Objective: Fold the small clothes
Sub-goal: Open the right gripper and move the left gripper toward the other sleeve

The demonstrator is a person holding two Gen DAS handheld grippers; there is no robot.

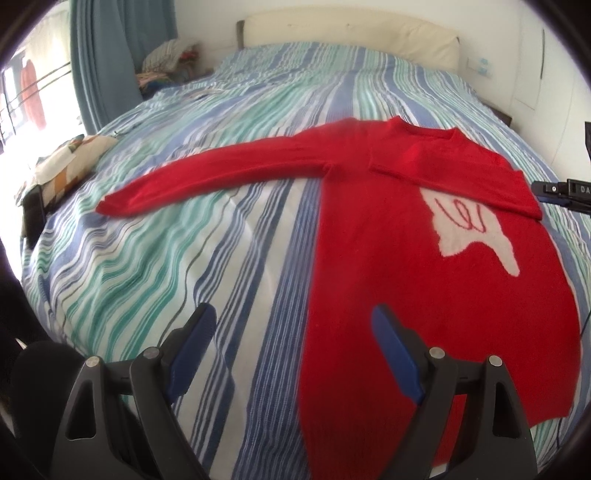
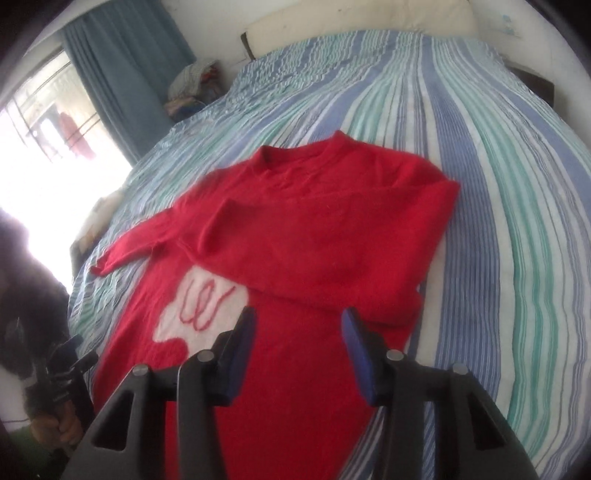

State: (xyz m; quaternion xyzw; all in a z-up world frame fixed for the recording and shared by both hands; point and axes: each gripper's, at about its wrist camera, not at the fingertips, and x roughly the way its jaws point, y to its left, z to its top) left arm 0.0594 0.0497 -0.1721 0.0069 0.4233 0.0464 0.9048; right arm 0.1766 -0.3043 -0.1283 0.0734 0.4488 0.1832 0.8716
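A red sweater (image 1: 388, 258) with a white patch (image 1: 476, 229) lies flat on the striped bed (image 1: 184, 240). One sleeve (image 1: 207, 173) stretches out to the left. The other sleeve (image 2: 321, 251) is folded across the chest. My left gripper (image 1: 293, 314) hovers open over the sweater's lower left edge, with nothing between its blue pads. My right gripper (image 2: 299, 314) hangs above the sweater's body below the folded sleeve, jaws apart and empty. In the right wrist view a hand (image 2: 62, 424) holds the left gripper at the lower left.
A patterned cushion (image 1: 70, 162) and a dark flat object (image 1: 33, 214) lie at the bed's left edge. A pile of clothes (image 1: 166, 62) sits at the far left corner by the blue curtain (image 1: 107, 55). A cream headboard (image 1: 351, 29) closes the far end.
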